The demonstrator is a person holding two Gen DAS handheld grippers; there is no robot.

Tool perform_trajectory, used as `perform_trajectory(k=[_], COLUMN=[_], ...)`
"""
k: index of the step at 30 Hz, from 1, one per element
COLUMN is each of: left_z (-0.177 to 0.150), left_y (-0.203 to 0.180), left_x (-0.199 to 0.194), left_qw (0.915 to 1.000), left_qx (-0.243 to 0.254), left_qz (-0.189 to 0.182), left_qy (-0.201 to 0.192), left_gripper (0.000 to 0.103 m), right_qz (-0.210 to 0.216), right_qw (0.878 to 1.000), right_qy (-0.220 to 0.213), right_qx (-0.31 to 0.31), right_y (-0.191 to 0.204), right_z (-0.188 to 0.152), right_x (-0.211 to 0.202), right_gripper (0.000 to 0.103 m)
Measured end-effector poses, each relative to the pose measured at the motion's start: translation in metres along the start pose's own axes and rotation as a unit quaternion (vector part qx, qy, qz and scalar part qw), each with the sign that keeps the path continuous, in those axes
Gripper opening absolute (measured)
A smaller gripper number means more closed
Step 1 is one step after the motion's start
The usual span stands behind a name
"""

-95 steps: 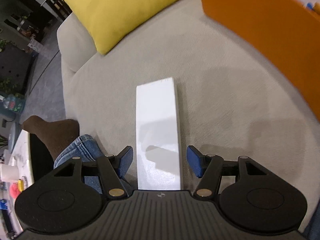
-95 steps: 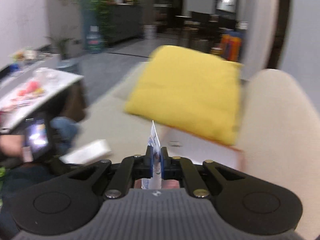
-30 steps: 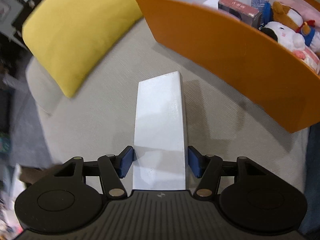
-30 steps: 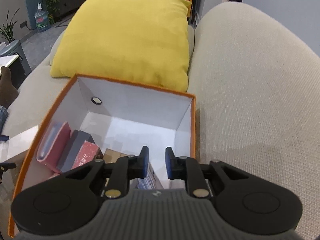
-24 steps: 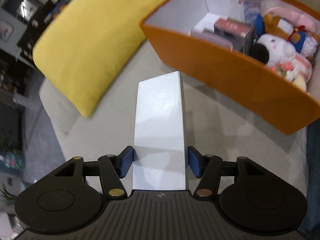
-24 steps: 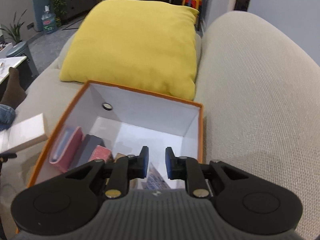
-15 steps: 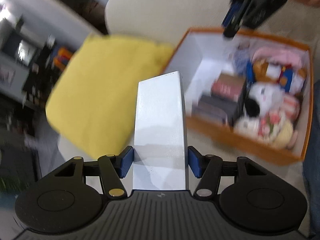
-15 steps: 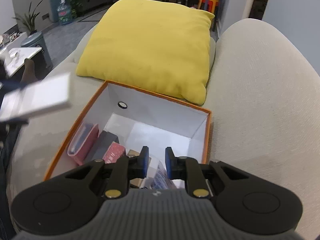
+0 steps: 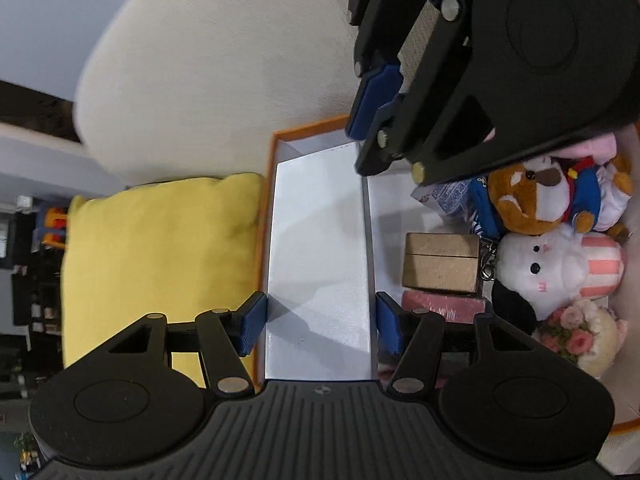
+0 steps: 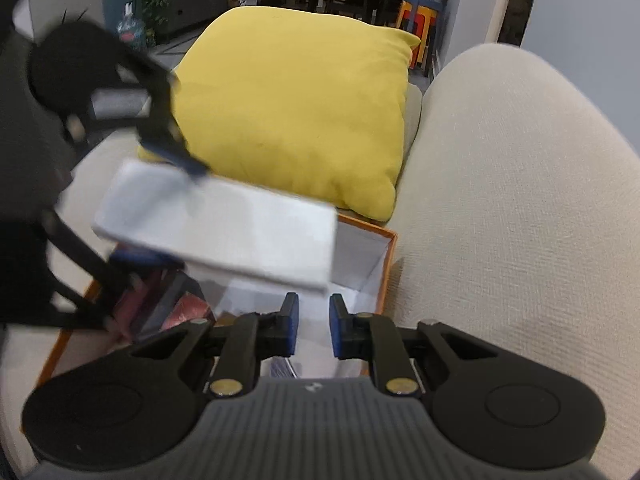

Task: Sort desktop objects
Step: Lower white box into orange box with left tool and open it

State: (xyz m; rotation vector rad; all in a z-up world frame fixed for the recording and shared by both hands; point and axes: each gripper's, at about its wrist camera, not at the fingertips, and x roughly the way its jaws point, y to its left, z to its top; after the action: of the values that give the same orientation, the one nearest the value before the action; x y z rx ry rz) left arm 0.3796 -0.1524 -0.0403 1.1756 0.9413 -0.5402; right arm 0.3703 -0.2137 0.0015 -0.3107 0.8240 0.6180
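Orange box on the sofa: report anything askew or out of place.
Nothing is spilled or damaged. The white box, clamped in the left gripper, hangs tilted above the orange box, not yet inside. The right gripper, empty and closing, crowds the same corner.

The right gripper [image 10: 311, 330], its jaws closing with nothing between them, hung over the orange box [image 10: 387, 264] on the beige sofa [image 10: 520, 220]. The left gripper [image 10: 160, 200] held a white box [image 10: 224, 228] above it, near the yellow cushion [image 10: 292, 108].

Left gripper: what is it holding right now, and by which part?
The left gripper holds the white box across its width at its near end, over the orange box.
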Motion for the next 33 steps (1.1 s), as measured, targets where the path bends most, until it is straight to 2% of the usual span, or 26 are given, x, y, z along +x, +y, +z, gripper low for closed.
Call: perform_trajectory(k=[6,10,17,20,28,33], left_z=[0.001,-0.004,-0.011,-0.007,-0.011,-0.009], left_y=[0.011,0.014,0.024,0.032,0.036,0.043], left_x=[0.041,0.063,0.088,0.088,0.091,0.089], left_qw=[0.9991,0.9981,0.9921,0.9902,0.9891,0.9905], left_qx=[0.006,0.019,0.016,0.005,0.002,-0.020], left_qz=[-0.041,-0.051,-0.103,-0.121,-0.117,-0.112], left_qy=[0.009,0.029,0.070,0.069,0.089,0.077], left_gripper=[0.068,0.068,0.068,0.068,0.068,0.068], right_qz=[-0.013,-0.022,-0.021,-0.021,-0.021,-0.023], right_qw=[0.999,0.999,0.998,0.998,0.998,0.998], right_qy=[0.029,0.029,0.037,0.035,0.043,0.048], right_qx=[0.027,0.031,0.044,0.042,0.046,0.045], right_y=[-0.007,-0.008,-0.006,-0.007,-0.009,-0.008], right_z=[-0.006,-0.005,-0.009,-0.010,-0.012,-0.013], right_x=[0.019,0.020,0.015,0.013,0.015,0.014], right_gripper=[0.013,0.013,0.013,0.013,0.014,0.014])
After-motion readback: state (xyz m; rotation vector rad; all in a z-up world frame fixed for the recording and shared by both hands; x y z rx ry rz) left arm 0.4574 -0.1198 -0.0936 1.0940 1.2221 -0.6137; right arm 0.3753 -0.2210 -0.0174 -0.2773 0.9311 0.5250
